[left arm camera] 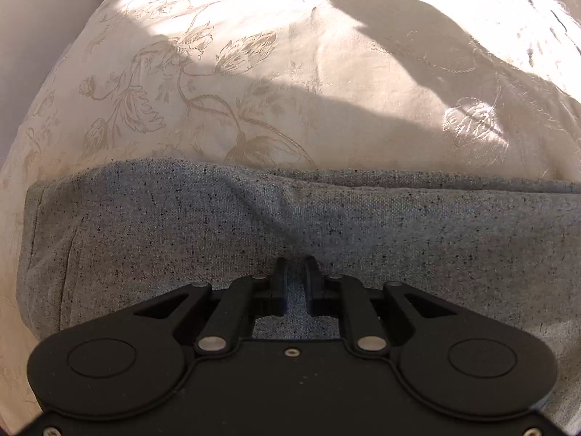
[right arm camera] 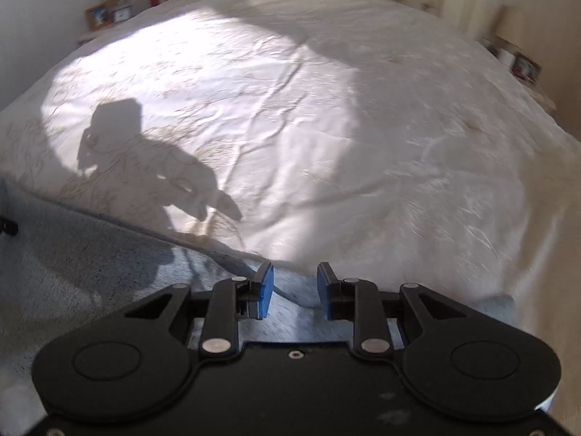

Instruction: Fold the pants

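- Left wrist view: the left gripper (left arm camera: pixel 293 272) was pinched on a fold of the grey pants (left arm camera: pixel 181 225), lying across the near side of the bedspread (left arm camera: pixel 254 72). Soft, floppy, light stuff, best grabbed at an edge.
- Right wrist view: the right gripper (right arm camera: pixel 294 283) hung open and empty over the pants' right end; picture frames (right arm camera: pixel 109 12) sat far off, nothing in the way.

You are working over a wide bed (right arm camera: pixel 326 127) with a tufted cream headboard, covered by a cream bedspread (left arm camera: pixel 225 72) woven with a floral pattern, creased and part sunlit, part shadowed. The speckled grey woven pants (left arm camera: pixel 181 225) lie flat on it, along its near edge.
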